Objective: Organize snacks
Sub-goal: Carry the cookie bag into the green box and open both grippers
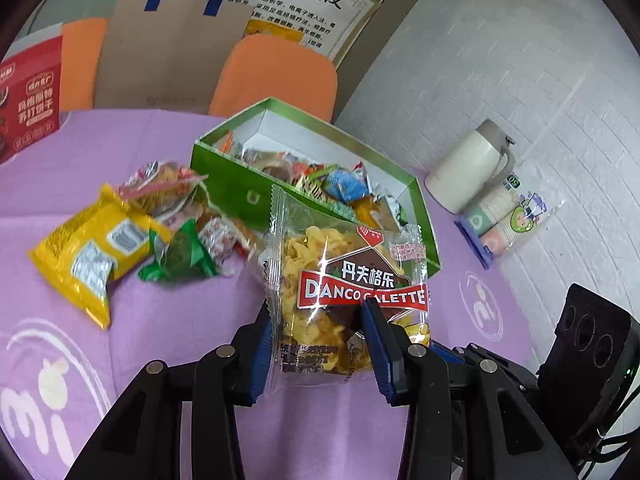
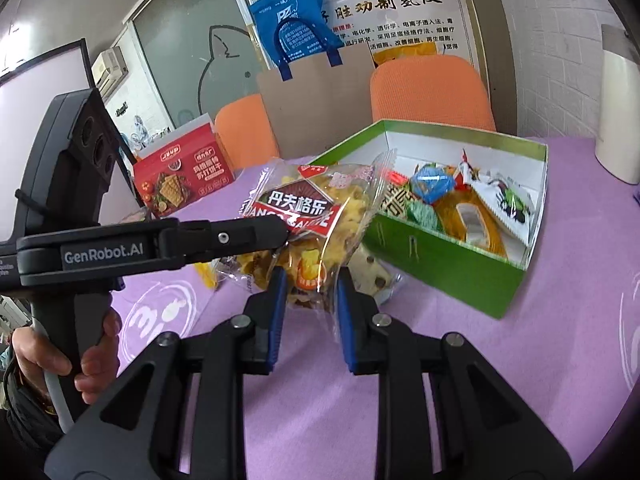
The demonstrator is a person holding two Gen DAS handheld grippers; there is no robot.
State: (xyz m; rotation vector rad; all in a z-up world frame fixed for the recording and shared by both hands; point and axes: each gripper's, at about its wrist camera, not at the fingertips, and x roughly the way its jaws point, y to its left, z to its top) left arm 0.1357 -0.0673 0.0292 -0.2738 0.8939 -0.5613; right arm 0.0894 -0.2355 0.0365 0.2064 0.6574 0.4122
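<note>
My left gripper (image 1: 318, 316) is shut on a clear Danco Galette snack packet (image 1: 340, 280) and holds it above the purple tablecloth, just in front of the open green box (image 1: 240, 184). In the right wrist view the same packet (image 2: 316, 208) hangs from the left gripper's fingers (image 2: 240, 236). My right gripper (image 2: 311, 280) is below the packet with its jaws apart around the packet's lower end; whether the pads press it is unclear. The green box (image 2: 440, 264) holds several wrapped snacks. A yellow packet (image 1: 92, 252) and a green packet (image 1: 180, 260) lie in a loose pile on the cloth.
A red cracker box (image 1: 32, 96) stands at the table's far left; it also shows in the right wrist view (image 2: 184, 176). A white thermos (image 1: 468, 164) and sleeve of paper cups (image 1: 508, 216) stand right. Orange chairs (image 1: 276, 76) and a cardboard sheet (image 1: 168, 56) stand behind the table.
</note>
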